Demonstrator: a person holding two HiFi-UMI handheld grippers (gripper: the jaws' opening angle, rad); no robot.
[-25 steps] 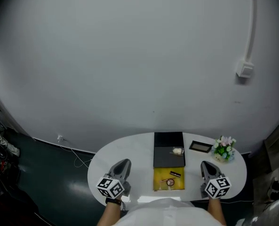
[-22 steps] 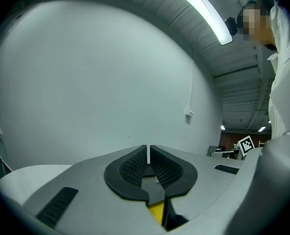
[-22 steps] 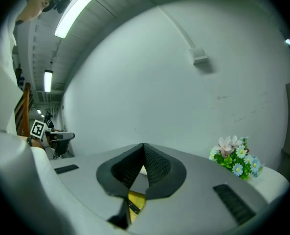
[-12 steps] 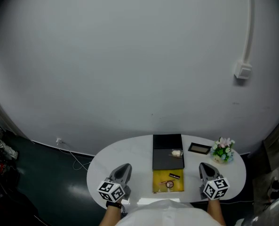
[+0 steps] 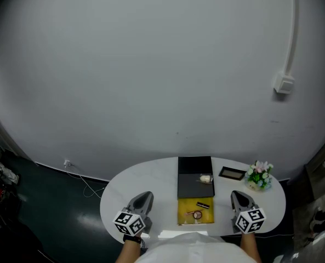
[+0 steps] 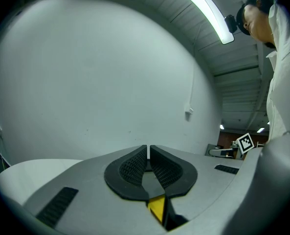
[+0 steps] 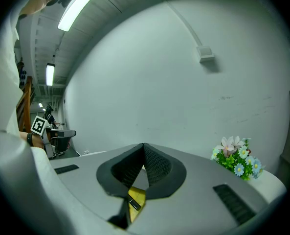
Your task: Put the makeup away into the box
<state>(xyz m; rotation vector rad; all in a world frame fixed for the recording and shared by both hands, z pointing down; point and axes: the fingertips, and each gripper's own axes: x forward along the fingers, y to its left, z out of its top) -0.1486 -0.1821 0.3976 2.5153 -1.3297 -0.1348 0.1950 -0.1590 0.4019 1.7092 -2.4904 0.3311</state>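
A black box (image 5: 195, 169) stands at the middle of the white oval table (image 5: 162, 179), with a small white item (image 5: 206, 178) lying on its near part. Directly in front of it is a yellow surface (image 5: 187, 208) carrying a dark lipstick-like stick (image 5: 203, 205) and a small round piece (image 5: 197, 215). My left gripper (image 5: 143, 197) rests left of the yellow surface, shut and empty, its pads touching (image 6: 148, 148). Right of the surface my right gripper (image 5: 237, 196) is also shut with nothing in it (image 7: 144, 146). Through the gap beneath each gripper's jaws a bit of yellow (image 6: 157, 207) shows.
A small dark picture frame (image 5: 233, 173) and a pot of flowers (image 5: 259, 174) stand at the table's far right; the flowers (image 7: 235, 158) also appear in the right gripper view. A grey wall rises behind the table, with a white conduit box (image 5: 284, 84) on it.
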